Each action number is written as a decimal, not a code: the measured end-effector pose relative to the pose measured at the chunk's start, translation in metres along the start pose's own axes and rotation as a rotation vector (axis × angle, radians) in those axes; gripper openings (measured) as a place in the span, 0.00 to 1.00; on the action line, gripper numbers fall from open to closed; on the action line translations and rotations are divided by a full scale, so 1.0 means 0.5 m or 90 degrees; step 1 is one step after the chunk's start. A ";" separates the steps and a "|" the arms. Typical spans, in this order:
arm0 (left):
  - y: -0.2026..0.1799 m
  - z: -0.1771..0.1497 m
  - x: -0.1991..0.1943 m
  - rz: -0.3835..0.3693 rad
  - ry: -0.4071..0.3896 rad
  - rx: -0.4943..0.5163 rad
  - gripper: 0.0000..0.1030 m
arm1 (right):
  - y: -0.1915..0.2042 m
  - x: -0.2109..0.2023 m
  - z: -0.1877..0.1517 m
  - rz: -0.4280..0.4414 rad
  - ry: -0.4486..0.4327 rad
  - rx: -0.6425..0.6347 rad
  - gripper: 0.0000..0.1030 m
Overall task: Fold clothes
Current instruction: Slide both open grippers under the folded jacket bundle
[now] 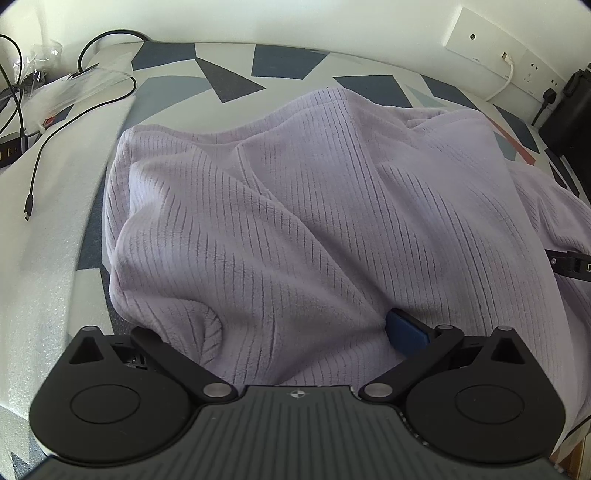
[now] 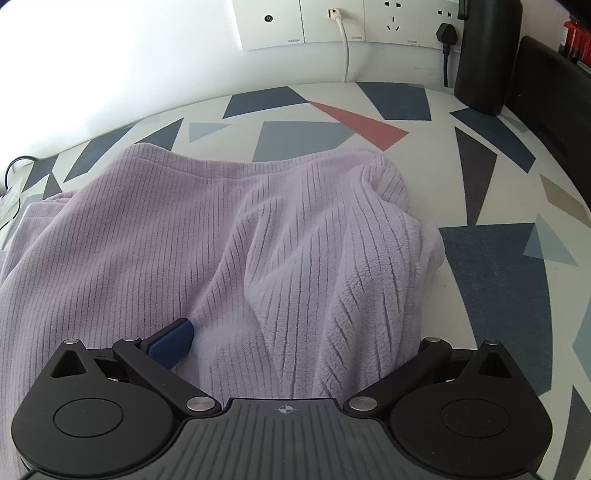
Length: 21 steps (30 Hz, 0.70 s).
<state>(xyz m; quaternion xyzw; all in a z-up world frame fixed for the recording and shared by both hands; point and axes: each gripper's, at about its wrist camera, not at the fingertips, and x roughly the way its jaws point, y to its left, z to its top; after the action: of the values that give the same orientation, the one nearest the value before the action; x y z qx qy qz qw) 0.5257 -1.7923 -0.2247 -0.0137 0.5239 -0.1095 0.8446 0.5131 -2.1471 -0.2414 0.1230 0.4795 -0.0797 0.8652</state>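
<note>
A lavender ribbed fleece garment point(image 1: 295, 192) lies rumpled on the patterned table point(image 1: 229, 62). It is heaped up over the front of both grippers. My left gripper point(image 1: 275, 328) is open, its linkage arms spread wide. Cloth fills the gap and hides the left finger; only the blue right pad point(image 1: 406, 332) shows. My right gripper point(image 2: 299, 336) is likewise open, with a fold of the garment point(image 2: 295, 240) bulging between its fingers. Its blue left pad point(image 2: 171, 343) shows and its right finger is buried. A black part of the right gripper point(image 1: 570, 264) pokes in at the left view's right edge.
A white foam sheet point(image 1: 55, 206) with black cables point(image 1: 37, 166) and a plastic bag point(image 1: 48, 85) lies left of the garment. Wall sockets point(image 2: 332, 22) with plugged cords sit behind the table. A black upright object point(image 2: 484, 55) stands at the back right.
</note>
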 end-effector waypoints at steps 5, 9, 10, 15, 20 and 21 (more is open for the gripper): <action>-0.001 -0.003 0.001 0.002 -0.003 -0.003 1.00 | 0.004 0.000 -0.005 -0.009 -0.012 0.004 0.99; 0.002 -0.003 -0.001 0.007 -0.003 -0.015 1.00 | 0.001 0.000 -0.002 -0.005 -0.006 0.005 0.99; 0.004 -0.002 -0.004 0.011 -0.002 -0.024 1.00 | -0.001 -0.001 0.000 -0.003 -0.002 0.007 0.99; 0.043 -0.018 -0.031 0.033 -0.015 -0.054 1.00 | -0.022 -0.031 0.009 -0.029 -0.012 0.031 0.99; 0.075 -0.026 -0.028 0.011 -0.014 -0.088 1.00 | -0.063 -0.016 0.007 0.006 0.019 0.078 0.99; 0.076 -0.027 -0.026 0.008 -0.015 -0.089 1.00 | -0.059 -0.015 0.008 0.005 0.020 0.074 0.99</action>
<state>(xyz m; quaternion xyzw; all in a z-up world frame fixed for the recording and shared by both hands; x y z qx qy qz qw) 0.5146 -1.7511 -0.2244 -0.0705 0.5201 -0.0672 0.8485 0.5046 -2.1762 -0.2369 0.1759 0.4873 -0.1022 0.8492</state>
